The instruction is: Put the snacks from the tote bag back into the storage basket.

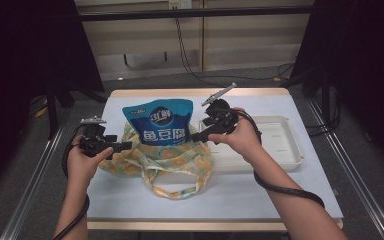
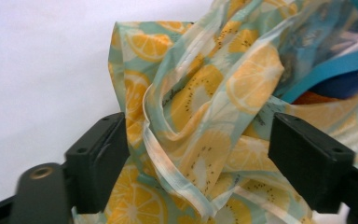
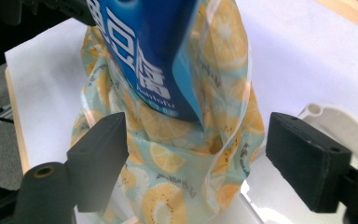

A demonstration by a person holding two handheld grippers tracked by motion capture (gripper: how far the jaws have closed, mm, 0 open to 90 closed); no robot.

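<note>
A blue snack pouch (image 1: 159,122) with white lettering stands upright in a soft bag (image 1: 170,160) printed with orange and kiwi slices, at the middle of the table. My left gripper (image 1: 126,145) sits at the bag's left edge. Its jaws stand wide open around a fold of the bag's fabric (image 2: 205,102) without pressing it. My right gripper (image 1: 196,136) hovers at the bag's right side, just above it. In the right gripper view its jaws (image 3: 198,158) are wide open, with the bag (image 3: 168,186) and the pouch (image 3: 144,51) beyond them and nothing gripped.
A white plastic tray (image 1: 280,145) lies to the right of the bag, under my right hand. The bag's handles (image 1: 172,192) trail toward the front edge. White table cover (image 1: 230,195) shows at the front. Dark screens flank the table.
</note>
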